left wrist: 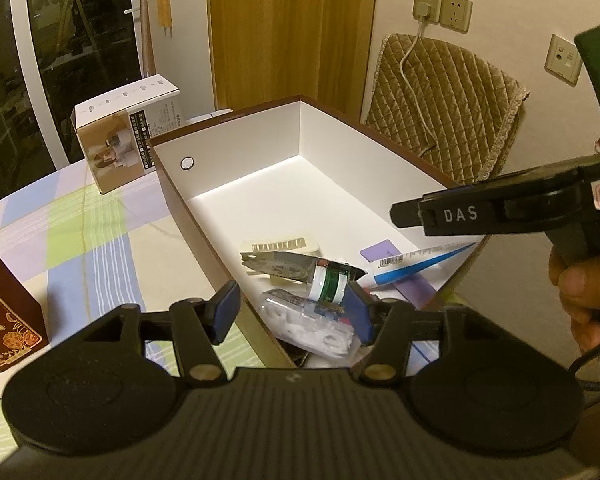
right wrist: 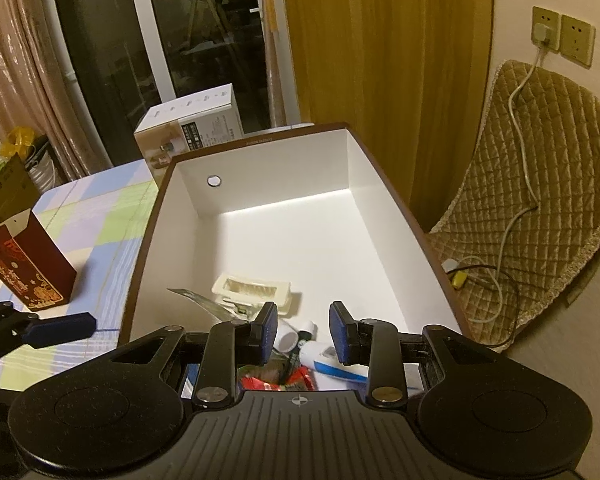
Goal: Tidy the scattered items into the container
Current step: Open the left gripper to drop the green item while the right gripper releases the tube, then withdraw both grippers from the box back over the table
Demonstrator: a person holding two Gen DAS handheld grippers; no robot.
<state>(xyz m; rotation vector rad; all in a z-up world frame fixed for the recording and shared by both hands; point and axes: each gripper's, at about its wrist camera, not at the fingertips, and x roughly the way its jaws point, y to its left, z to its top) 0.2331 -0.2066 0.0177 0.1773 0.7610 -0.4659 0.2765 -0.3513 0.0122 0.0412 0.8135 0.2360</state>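
A brown-rimmed, white-lined rectangular cardboard box [left wrist: 300, 128] stands open on the checked tablecloth, its far half bare. Clustered at its near end lie a cream plastic tray [right wrist: 252, 290], a silvery foil sachet [left wrist: 278, 266], a green-banded white bottle [left wrist: 329, 282] on its side, a blue-and-white tube [left wrist: 416, 264] and a clear plastic pack [left wrist: 312, 328].
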